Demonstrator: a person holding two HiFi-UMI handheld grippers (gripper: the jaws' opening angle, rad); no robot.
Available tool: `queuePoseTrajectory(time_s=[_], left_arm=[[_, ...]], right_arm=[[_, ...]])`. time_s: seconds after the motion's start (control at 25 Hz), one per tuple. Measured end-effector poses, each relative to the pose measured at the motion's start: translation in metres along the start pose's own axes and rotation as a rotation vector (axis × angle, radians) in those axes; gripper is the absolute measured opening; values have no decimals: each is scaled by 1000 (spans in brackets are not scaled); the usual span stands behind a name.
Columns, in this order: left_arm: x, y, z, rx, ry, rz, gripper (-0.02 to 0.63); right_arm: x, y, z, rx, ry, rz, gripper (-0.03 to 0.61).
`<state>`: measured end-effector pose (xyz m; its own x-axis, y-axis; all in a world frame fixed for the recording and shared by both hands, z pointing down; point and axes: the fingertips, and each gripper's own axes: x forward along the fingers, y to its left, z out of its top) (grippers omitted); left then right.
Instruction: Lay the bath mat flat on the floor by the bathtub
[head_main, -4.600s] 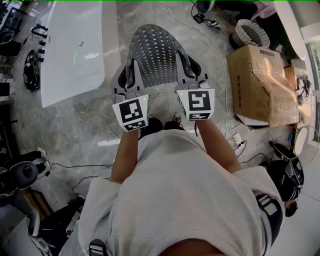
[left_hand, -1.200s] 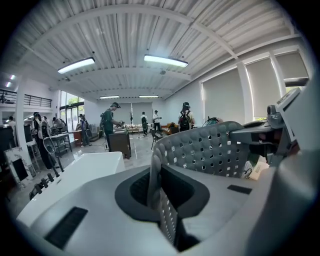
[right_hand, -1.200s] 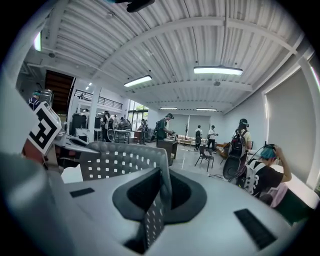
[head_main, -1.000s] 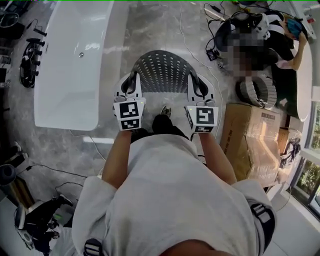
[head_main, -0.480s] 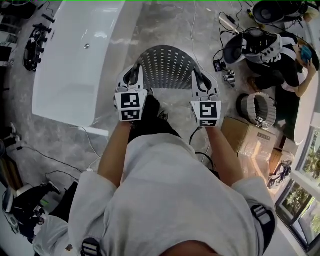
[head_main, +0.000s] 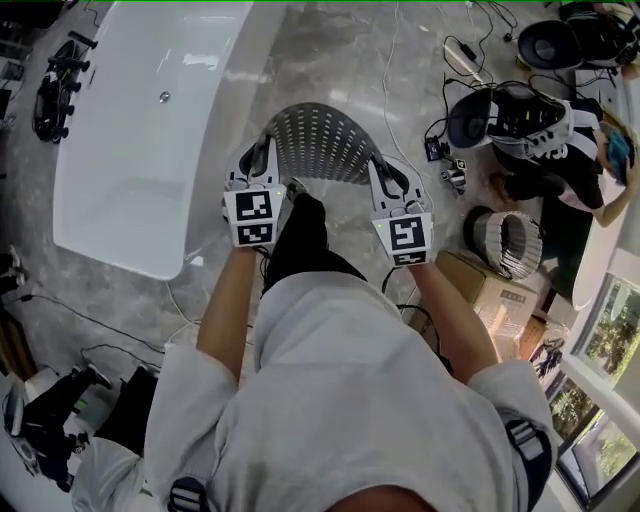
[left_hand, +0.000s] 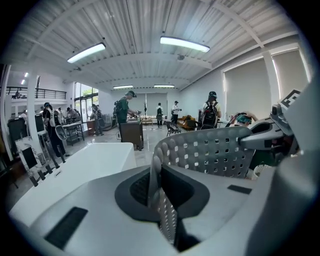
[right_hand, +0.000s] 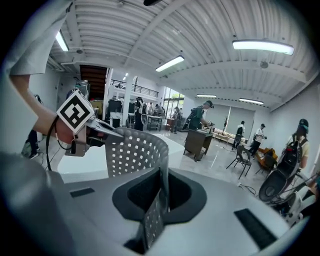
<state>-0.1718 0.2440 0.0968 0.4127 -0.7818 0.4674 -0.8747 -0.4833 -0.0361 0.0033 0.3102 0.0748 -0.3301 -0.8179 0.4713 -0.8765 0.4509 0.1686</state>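
The grey perforated bath mat (head_main: 322, 142) hangs curved between my two grippers, above the marble floor. My left gripper (head_main: 258, 160) is shut on the mat's left edge, and the mat (left_hand: 210, 152) runs out from between its jaws in the left gripper view. My right gripper (head_main: 383, 172) is shut on the right edge; the mat (right_hand: 137, 152) curls away to the left in the right gripper view. The white bathtub (head_main: 150, 130) lies at the left, close beside the mat; the bathtub (left_hand: 80, 167) also shows left of the jaws.
A person sits at the upper right among helmets (head_main: 500, 115), cables (head_main: 440, 150) and a round basket (head_main: 505, 240). A cardboard box (head_main: 490, 285) stands at the right. Black fittings (head_main: 55, 85) lie left of the tub. Other people and tables stand far off.
Both grippers carried the mat toward the tub and lower. The tub now lies closer on the left. The box slid out to the right.
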Motion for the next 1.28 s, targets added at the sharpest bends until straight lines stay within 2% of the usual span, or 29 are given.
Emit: queuePoseTrajectory(time_s=[0.32,0.48,0.6,0.8,1.04,1.28], left_arm=[[67,28,-31,-63,58,22,25],[90,42,-49,-66,79,10,25],[104,49,-63,-87,97,9,25],[125,55,-82,-80,133,15,25],[144,66,-118,-92,191,50,25],[155,76,-155,-77,250,102,25]], right_arm=[[74,-5,-27,-75,102,152,23],[109,-8,-44,-59,164,179,23],[127,-6,-55,-97,203,203,23],[152,-1,-70,-213,222,255,23],[185,3,-98,-233,234,319,23],[200,25,-134,-323,226,451,23]])
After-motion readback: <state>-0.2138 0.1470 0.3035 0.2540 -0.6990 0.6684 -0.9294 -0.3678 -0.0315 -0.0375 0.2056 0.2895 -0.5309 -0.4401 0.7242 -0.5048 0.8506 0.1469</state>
